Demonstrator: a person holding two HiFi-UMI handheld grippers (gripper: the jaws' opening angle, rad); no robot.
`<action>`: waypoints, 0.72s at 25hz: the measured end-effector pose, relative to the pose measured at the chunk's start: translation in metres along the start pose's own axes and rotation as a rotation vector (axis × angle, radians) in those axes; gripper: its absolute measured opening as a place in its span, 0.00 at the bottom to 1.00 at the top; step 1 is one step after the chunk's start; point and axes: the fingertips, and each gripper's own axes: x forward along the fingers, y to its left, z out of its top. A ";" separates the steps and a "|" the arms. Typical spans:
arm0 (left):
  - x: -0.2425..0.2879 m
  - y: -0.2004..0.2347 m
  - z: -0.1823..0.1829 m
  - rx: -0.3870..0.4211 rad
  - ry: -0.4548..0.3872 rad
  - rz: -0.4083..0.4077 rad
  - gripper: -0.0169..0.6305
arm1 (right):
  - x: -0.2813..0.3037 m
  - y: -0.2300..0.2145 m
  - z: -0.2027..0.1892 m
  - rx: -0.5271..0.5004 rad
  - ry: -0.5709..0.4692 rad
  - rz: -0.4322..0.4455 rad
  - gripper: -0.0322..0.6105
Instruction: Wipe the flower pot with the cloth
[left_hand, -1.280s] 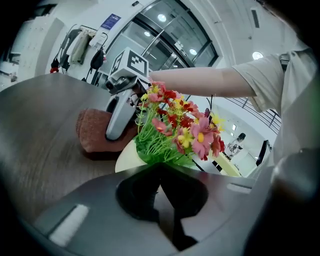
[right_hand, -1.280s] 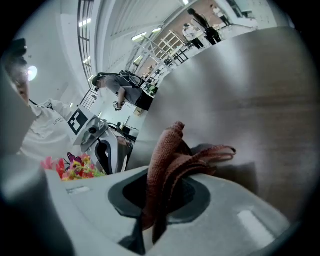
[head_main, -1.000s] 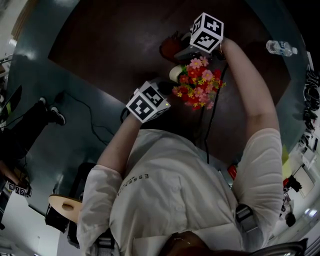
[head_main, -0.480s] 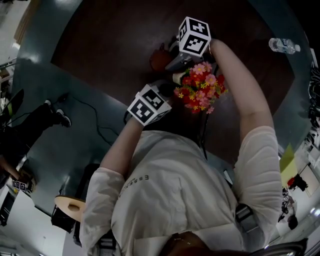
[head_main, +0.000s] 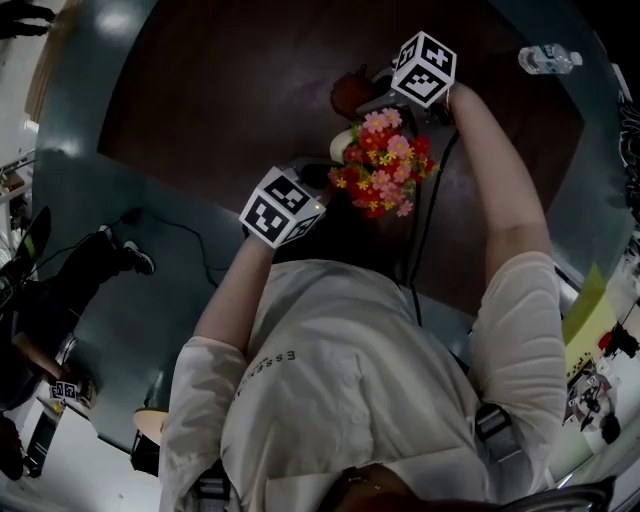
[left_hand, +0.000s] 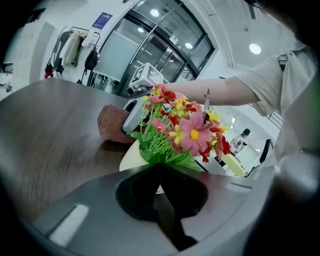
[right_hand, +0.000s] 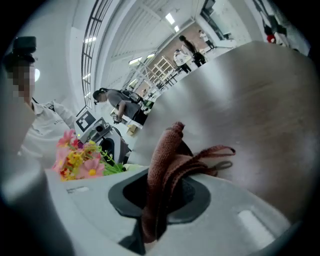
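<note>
A cream flower pot (head_main: 343, 148) filled with pink, red and yellow flowers (head_main: 385, 170) is seen standing on the dark wooden counter (head_main: 220, 90), directly in front of the person's chest in the head view.

The left hand-held gripper (left_hand: 159, 171) is held at the near side of the pot, angled downward, with its jaws brought fully together. Their tips are placed right at the pot's rim, under the green stems. Whether the rim itself is pinched cannot be told.

The right hand-held gripper (right_hand: 162, 186) is held at the far side of the pot, beyond the flowers. Its jaws are clamped on a reddish-brown cloth (right_hand: 169, 160), which is bunched up between them, and a thin loop of the cloth is seen hanging out to one side. In the left gripper view the cloth is shown as a rounded wad lying against the counter just behind the pot, with one grey finger of the right gripper pressed on it. Contact between cloth and pot cannot be made out.

A clear water bottle (head_main: 548, 58) lies well away from the pot, at the counter's far right edge.
</note>
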 end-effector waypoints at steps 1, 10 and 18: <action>0.000 0.001 -0.001 0.001 0.001 0.005 0.05 | -0.008 -0.003 -0.002 0.008 -0.039 -0.031 0.13; 0.014 -0.004 -0.010 0.139 0.061 -0.017 0.05 | -0.115 -0.004 -0.070 0.191 -0.517 -0.635 0.13; -0.024 0.035 0.011 0.436 -0.071 -0.048 0.26 | -0.058 0.078 -0.152 0.509 -0.740 -0.981 0.13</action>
